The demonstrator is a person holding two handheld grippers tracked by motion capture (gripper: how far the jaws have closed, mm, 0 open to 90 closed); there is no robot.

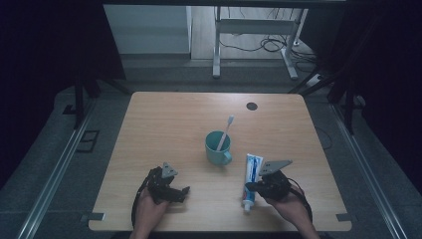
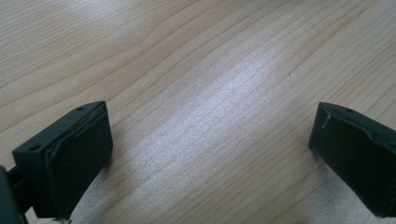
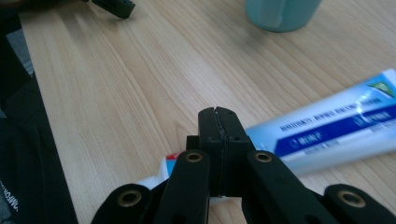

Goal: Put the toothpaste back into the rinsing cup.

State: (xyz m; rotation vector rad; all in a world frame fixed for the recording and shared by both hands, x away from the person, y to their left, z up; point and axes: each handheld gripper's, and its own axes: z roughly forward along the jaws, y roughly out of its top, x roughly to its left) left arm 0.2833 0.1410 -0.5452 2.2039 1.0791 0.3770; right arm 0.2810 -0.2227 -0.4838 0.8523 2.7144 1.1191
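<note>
Right gripper (image 3: 218,122) has its jaws pressed flat together on nothing, parked just above the toothpaste tube (image 1: 252,175) lying near-right on the table (image 1: 164,119). Left gripper (image 2: 210,154) sits wide open and empty, near-left.

Left gripper (image 1: 180,191) fingers wide apart — right gripper (image 3: 218,122) fingers pressed together.

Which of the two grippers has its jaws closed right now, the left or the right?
The right gripper: its two jaws meet pad to pad with nothing between them, just above the toothpaste tube. The left gripper has its jaws wide apart over bare table.
</note>
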